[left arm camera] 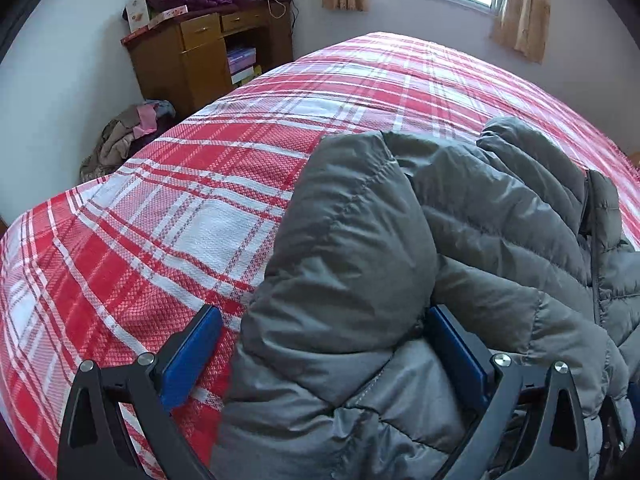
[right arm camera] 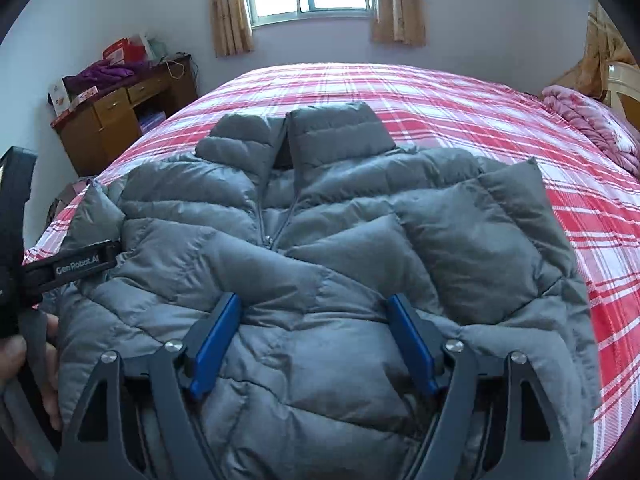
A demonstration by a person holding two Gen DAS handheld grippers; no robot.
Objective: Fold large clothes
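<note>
On the left, the left gripper [left arm camera: 324, 356] stands spread around the folded-in sleeve [left arm camera: 344, 248] of the grey puffer jacket [right arm camera: 304, 216], which lies front-up on the plaid bed [right arm camera: 440, 92]; I cannot tell whether its pads press the fabric. To the right, the right gripper [right arm camera: 314, 344] hangs spread above the jacket's lower front, holding nothing. The puffy sleeve could spring back open, spoiling the fold.
</note>
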